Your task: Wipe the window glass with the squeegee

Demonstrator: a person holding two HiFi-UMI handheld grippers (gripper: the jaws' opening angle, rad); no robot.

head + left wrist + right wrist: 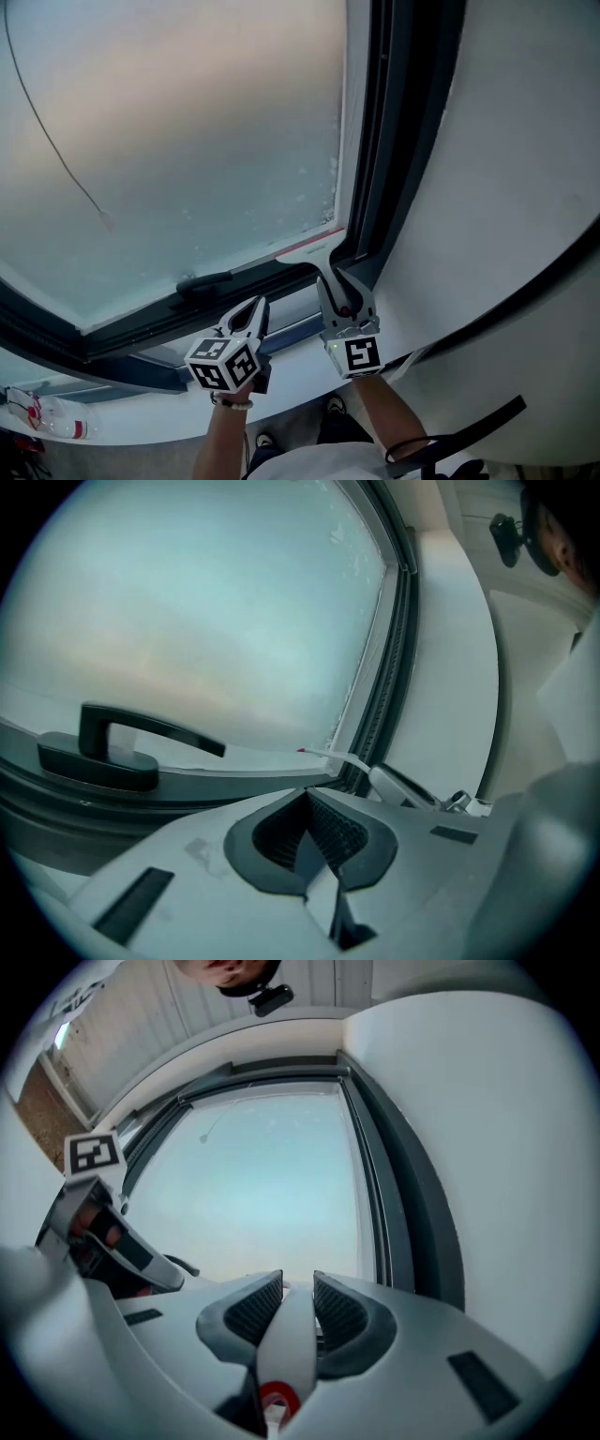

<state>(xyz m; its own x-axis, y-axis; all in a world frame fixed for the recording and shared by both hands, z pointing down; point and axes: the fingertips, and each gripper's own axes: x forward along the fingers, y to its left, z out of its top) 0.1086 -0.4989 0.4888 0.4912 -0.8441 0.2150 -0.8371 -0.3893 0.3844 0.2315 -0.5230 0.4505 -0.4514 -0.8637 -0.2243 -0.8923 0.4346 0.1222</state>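
The right gripper (336, 284) is squeezing the squeegee (309, 244) by its white handle. Its blade is lying on the window glass (187, 141) at the bottom right corner, probably ready to wipe. The left gripper (255, 307) is pinching shut on nothing, keeping out of the way beside the window handle (204, 281).

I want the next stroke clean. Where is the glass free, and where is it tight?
The glass is bare above and left of the squeegee, up to the dark frame, except a thin dark line upper left. Crowded: along the bottom edge, where the squeegee, window handle, left gripper and right gripper gather.
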